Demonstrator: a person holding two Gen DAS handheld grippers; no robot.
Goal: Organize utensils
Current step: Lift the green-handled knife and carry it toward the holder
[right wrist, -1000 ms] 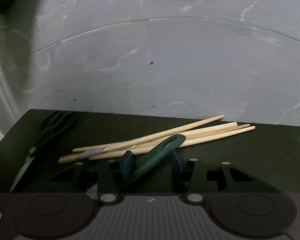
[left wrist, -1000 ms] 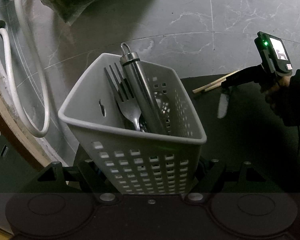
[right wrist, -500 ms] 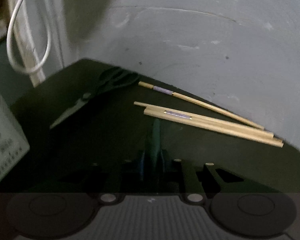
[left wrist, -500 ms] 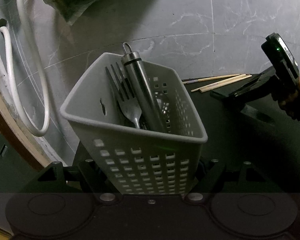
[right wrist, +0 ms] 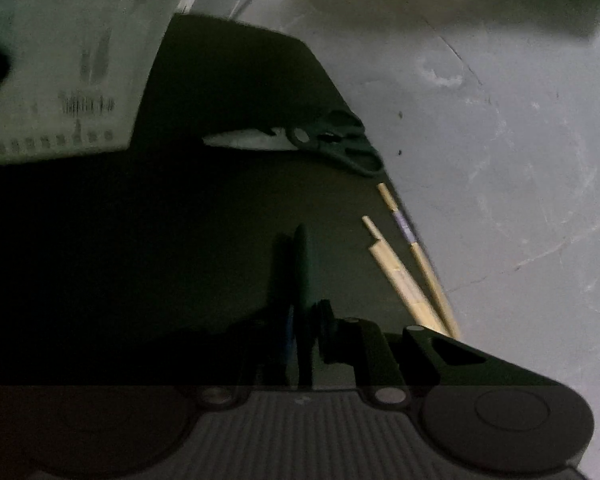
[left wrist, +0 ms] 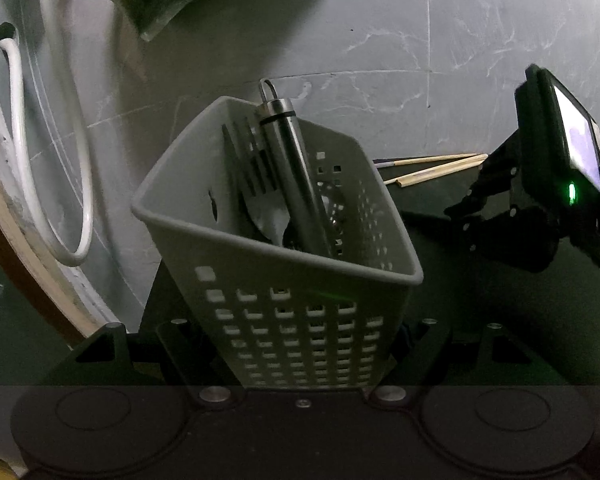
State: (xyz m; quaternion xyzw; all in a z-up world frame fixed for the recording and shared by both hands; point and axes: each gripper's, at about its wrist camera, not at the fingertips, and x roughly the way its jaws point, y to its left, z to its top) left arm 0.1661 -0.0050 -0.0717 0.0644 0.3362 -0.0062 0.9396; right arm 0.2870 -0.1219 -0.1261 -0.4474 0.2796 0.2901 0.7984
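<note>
Right tool [right wrist: 300, 320]: jaws closing on a slim dark-green utensil handle [right wrist: 302, 256] that stands between the fingers and projects toward twelve o'clock in the right wrist view. The view is dark and blurred; what kind of utensil it is cannot be told.

Left tool [left wrist: 300, 344]: clamped on the lower body of a pale perforated utensil caddy [left wrist: 284, 280], holding it tilted with the mouth facing up. Inside lie forks [left wrist: 256, 160] and a steel cylindrical handle with a hanging loop [left wrist: 284, 168], leaning toward the far wall.

Remaining items, right wrist view: black-handled scissors [right wrist: 300, 140] at about twelve o'clock on the dark worktop [right wrist: 180, 240]; wooden chopsticks [right wrist: 408, 264] at about two o'clock, lying partly over the worktop's edge. The caddy shows at ten o'clock. In the left wrist view, the right tool sits at three o'clock, well apart from the caddy.

Assessment: the step in hand appears to be carrying the green-handled piece to the caddy. To do it well, confirm the grip is firm before travel, bring the piece above the caddy mouth, and enter at the open side at four o'clock of the steel handle, clear of the fork tines. The left tool should keep the caddy steady, mouth up. Release only once the piece is inside.
</note>
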